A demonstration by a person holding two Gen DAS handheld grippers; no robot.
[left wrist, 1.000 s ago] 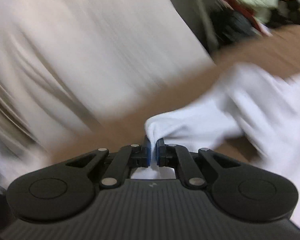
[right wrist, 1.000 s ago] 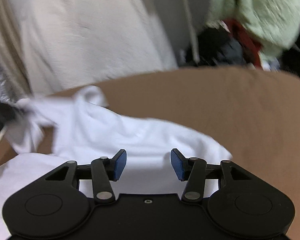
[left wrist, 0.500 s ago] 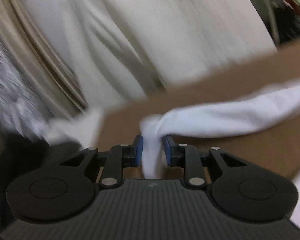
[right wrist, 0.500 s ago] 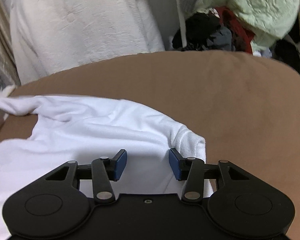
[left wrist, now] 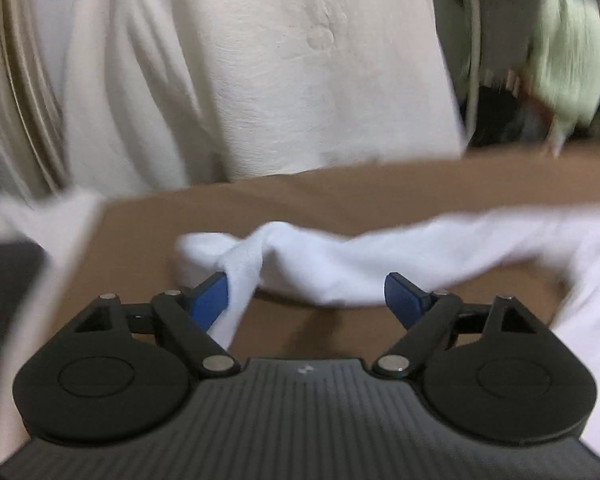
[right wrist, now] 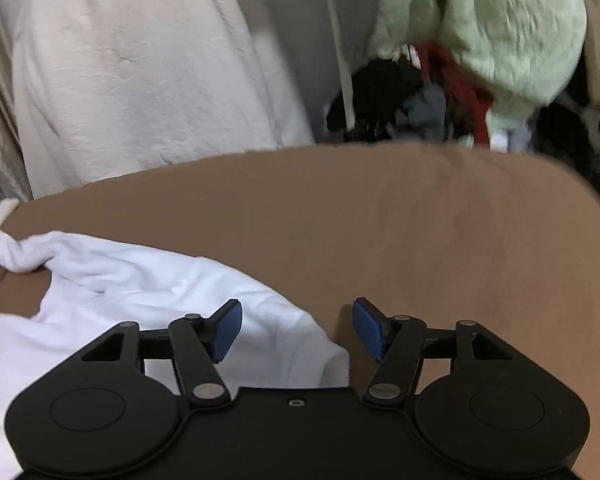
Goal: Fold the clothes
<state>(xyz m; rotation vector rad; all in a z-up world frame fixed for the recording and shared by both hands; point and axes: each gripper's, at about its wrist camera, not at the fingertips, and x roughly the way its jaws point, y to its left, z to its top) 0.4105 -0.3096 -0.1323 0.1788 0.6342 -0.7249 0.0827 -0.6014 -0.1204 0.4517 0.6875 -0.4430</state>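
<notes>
A white garment [left wrist: 380,260] lies on the brown surface [left wrist: 340,200]. Its sleeve stretches from the right toward my left gripper [left wrist: 306,292], whose jaws are opening wide. A strip of the sleeve end still drapes against the left blue pad [left wrist: 210,296], and the right pad stands clear of the cloth. In the right wrist view the same white garment [right wrist: 140,292] covers the lower left. My right gripper [right wrist: 296,328] hovers over its right edge with jaws opening, the cloth under and between the fingers but not pinched.
The brown surface [right wrist: 420,220] runs bare to the right and far side. Behind it hang a cream fleece cloth [right wrist: 140,72], a pale green fluffy garment [right wrist: 480,28] and dark and red clothes [right wrist: 420,96]. Beige curtain folds [left wrist: 16,80] stand at the left.
My left gripper carried the sleeve end leftward and down, then opened and let it go onto the surface. My right gripper shifted right along the garment's edge and widened.
</notes>
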